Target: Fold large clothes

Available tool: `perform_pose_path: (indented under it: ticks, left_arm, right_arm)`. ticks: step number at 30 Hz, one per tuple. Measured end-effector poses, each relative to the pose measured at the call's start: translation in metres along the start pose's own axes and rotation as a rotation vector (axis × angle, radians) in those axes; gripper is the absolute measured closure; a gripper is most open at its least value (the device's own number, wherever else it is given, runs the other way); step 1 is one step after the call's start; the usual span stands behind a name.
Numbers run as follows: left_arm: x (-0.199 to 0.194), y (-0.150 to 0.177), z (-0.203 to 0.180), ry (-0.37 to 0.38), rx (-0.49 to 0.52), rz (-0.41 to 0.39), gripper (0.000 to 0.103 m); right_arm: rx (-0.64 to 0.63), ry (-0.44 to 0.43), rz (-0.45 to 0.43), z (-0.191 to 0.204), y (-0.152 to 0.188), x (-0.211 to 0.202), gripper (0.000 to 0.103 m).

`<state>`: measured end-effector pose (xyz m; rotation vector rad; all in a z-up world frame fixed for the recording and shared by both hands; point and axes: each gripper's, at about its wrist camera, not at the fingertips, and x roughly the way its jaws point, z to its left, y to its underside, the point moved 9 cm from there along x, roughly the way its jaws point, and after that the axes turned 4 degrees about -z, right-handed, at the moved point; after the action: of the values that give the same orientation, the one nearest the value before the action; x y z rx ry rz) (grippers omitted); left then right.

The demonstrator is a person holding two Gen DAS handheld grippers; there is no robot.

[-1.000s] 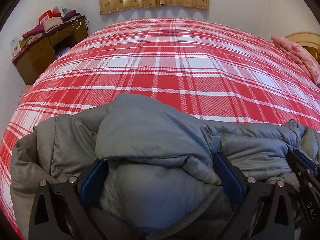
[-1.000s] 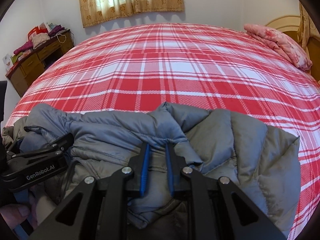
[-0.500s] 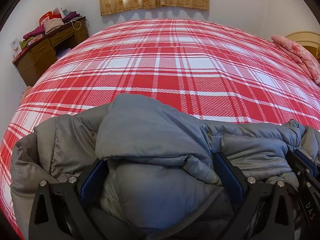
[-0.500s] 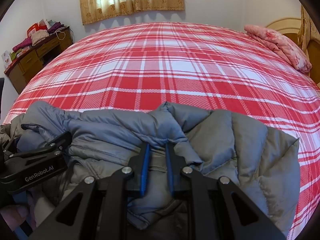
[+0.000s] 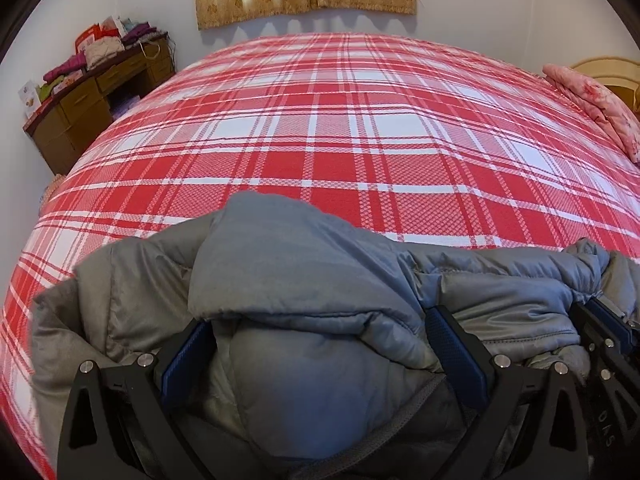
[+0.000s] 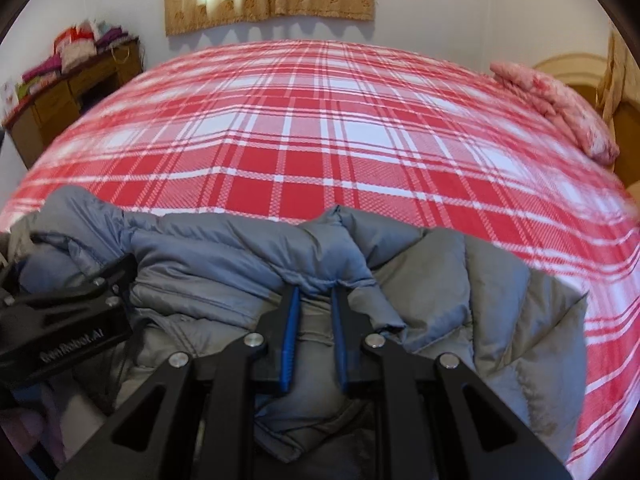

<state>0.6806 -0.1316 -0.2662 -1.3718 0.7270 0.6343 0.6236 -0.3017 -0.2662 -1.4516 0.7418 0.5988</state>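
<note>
1. The grey padded jacket (image 5: 304,280) lies bunched on the bed's (image 5: 340,136) near edge (red plaid cover).
2. Left tongs (image 5: 320,356) gape wide around its bulk.
3. Right tongs (image 6: 314,312) pinch a fold, nearly closed.

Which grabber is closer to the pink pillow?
Right. The right gripper, pinching the grey puffy jacket, sits on the side of the pink floral pillow; the left gripper sits further toward the brown wooden desk.

Jacket on the bed's near edge.
The jacket (image 5: 304,280) lies low in frame on the bed (image 5: 340,128); desk (image 5: 92,96) upper left, pillow (image 5: 596,104) far right.
</note>
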Motion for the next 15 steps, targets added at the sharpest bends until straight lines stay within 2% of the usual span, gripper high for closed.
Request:
perform_pose_path:
  ticks: [1, 3, 4, 5, 8, 10, 15]
  left_arm:
    - [-0.010, -0.004, 0.003, -0.010, -0.007, -0.014, 0.001]
    - [-0.050, -0.015, 0.004, 0.023, 0.011, -0.105, 0.001]
    - [-0.065, -0.017, 0.004, 0.032, 0.031, -0.137, 0.001]
    - [-0.090, -0.016, 0.007, 0.030, 0.064, -0.181, 0.001]
    - [-0.138, 0.003, 0.018, 0.038, 0.105, -0.244, 0.001]
    - [-0.170, 0.031, 0.030, 0.052, 0.126, -0.263, 0.001]
    - [-0.230, 0.107, 0.071, 0.064, 0.114, -0.269, 0.001]
  right_arm:
    - [0.014, -0.014, 0.006, -0.004, -0.001, -0.006, 0.082]
    - [0.065, -0.041, -0.019, -0.016, -0.003, -0.029, 0.066]
    - [0.074, -0.051, -0.042, -0.020, -0.002, -0.045, 0.047]
    - [0.072, -0.056, -0.065, -0.026, 0.002, -0.064, 0.038]
    - [0.065, -0.079, -0.064, -0.037, 0.024, -0.099, 0.037]
    - [0.061, -0.099, -0.045, -0.045, 0.048, -0.122, 0.037]
    - [0.043, -0.110, -0.047, -0.061, 0.113, -0.177, 0.025]
